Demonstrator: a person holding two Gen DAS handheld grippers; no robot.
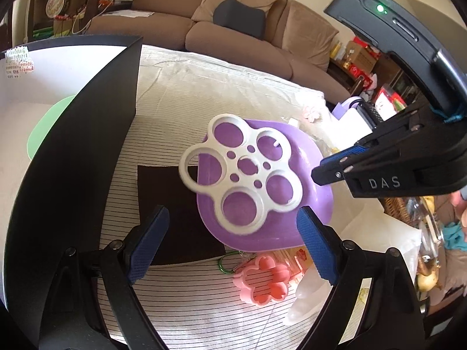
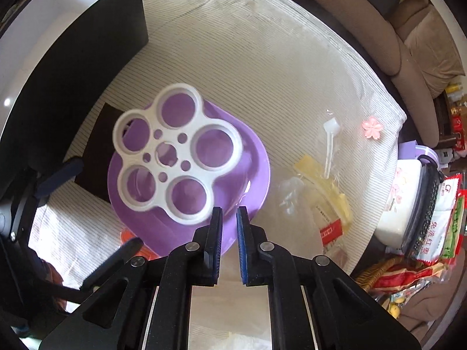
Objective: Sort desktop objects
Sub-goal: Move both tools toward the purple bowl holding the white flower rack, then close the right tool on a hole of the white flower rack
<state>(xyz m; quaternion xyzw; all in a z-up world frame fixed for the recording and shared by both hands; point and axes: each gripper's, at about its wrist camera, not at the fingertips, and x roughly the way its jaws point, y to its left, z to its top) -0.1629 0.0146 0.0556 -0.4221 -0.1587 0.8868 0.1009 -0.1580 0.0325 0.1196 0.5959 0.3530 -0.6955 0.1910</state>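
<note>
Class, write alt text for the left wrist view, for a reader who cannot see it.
A white five-ring tray rests tilted on a purple dish on a striped cloth, ahead of the open left hand-held gripper. The right hand-held gripper, shut, reaches in from the right beside the dish. A pink flower mould lies nearer the camera; a black box stands left.

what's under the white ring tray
The white ring tray lies over a purple plate, seen through its holes; one lobe overhangs a dark mat. Anything beneath the plate is hidden.
</note>
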